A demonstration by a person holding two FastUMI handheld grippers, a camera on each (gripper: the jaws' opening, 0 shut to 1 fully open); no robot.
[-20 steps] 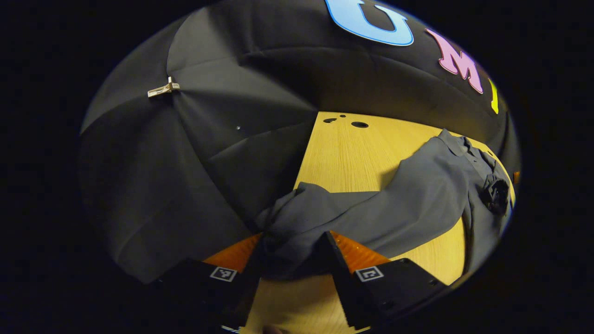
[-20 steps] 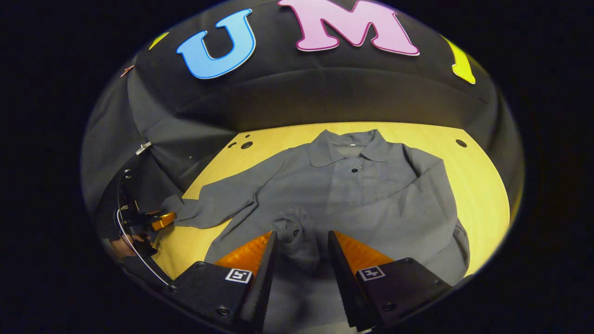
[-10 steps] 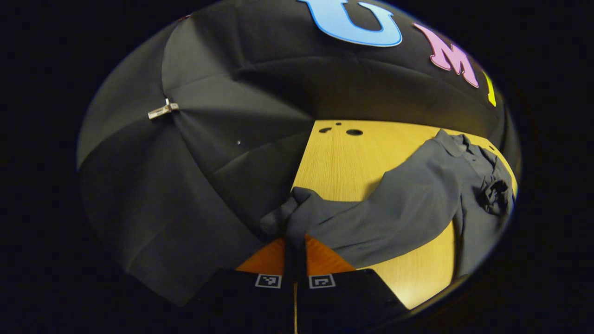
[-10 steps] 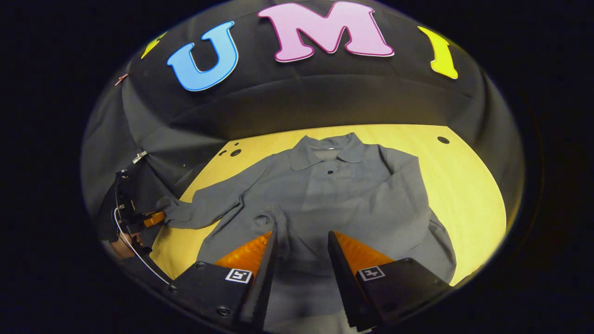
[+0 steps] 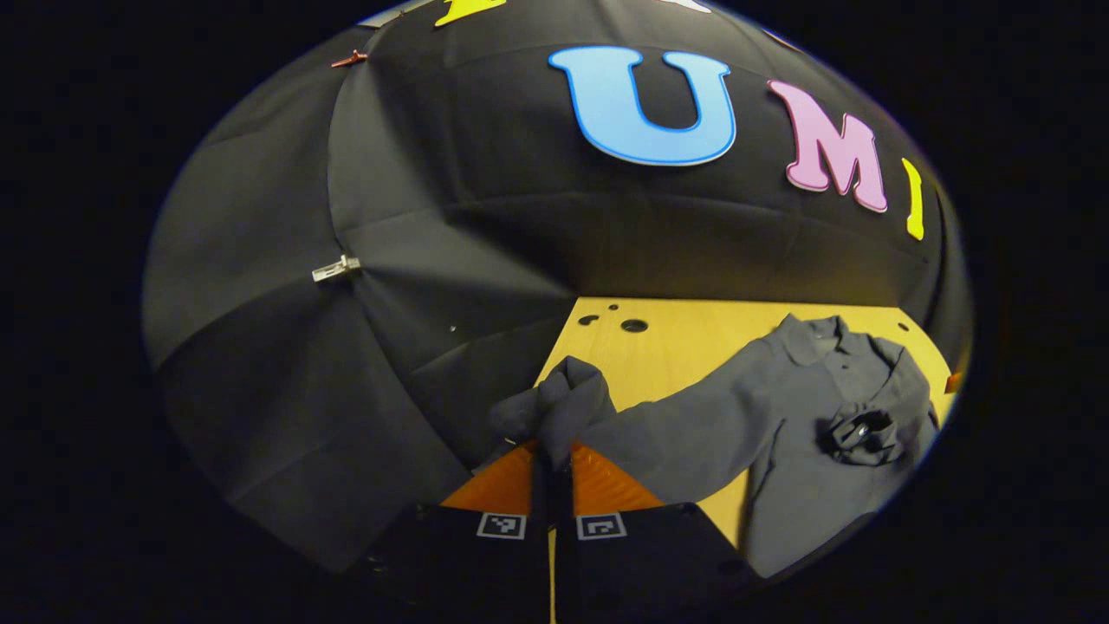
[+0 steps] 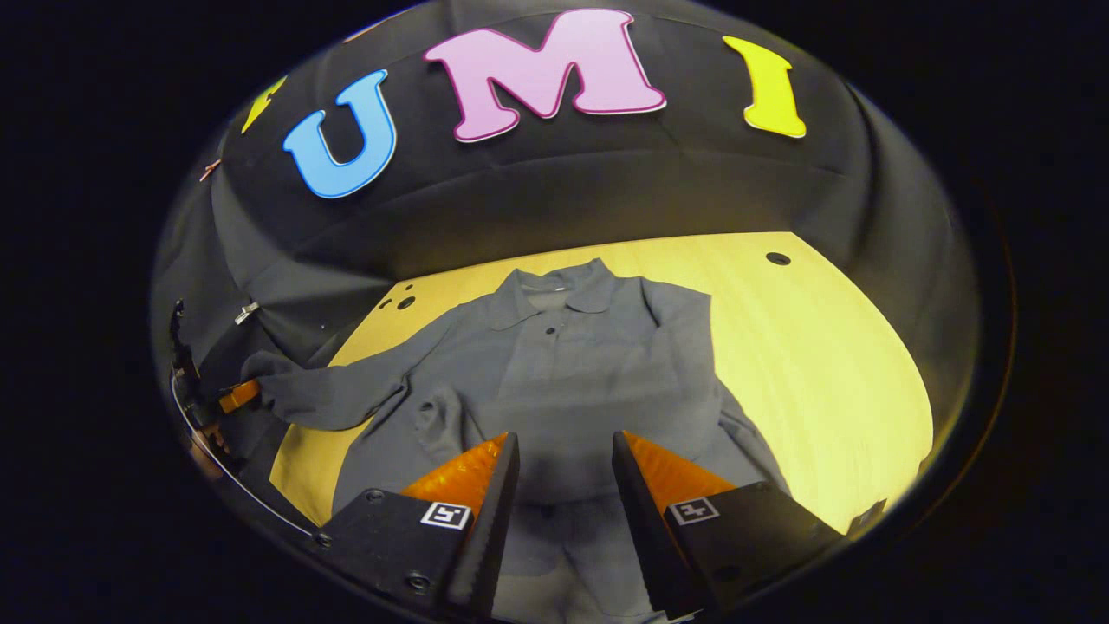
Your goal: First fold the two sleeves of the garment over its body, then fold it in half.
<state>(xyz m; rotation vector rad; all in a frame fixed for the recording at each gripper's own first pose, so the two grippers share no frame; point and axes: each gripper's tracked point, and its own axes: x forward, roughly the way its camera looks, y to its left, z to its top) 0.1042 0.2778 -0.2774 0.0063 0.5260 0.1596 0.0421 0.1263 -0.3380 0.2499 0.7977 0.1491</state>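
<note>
One sleeve [image 5: 554, 407] pinched by left gripper [image 5: 552, 472]; right gripper [image 6: 563, 468] agape.

Grey collared garment [image 6: 572, 364] flat, collar far; one sleeve [image 6: 684, 347] folded over body, other sleeve [image 5: 684, 425] stretched out sideways.

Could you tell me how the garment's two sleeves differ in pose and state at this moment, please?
The left sleeve stretches out sideways off the body toward the table edge; the right sleeve lies folded across the body. The left sleeve's cuff is pinched and lifted in the left hand-held gripper; the right sleeve lies free, since the right hand-held gripper stands open above the hem. Both are the same grey cloth.
</note>
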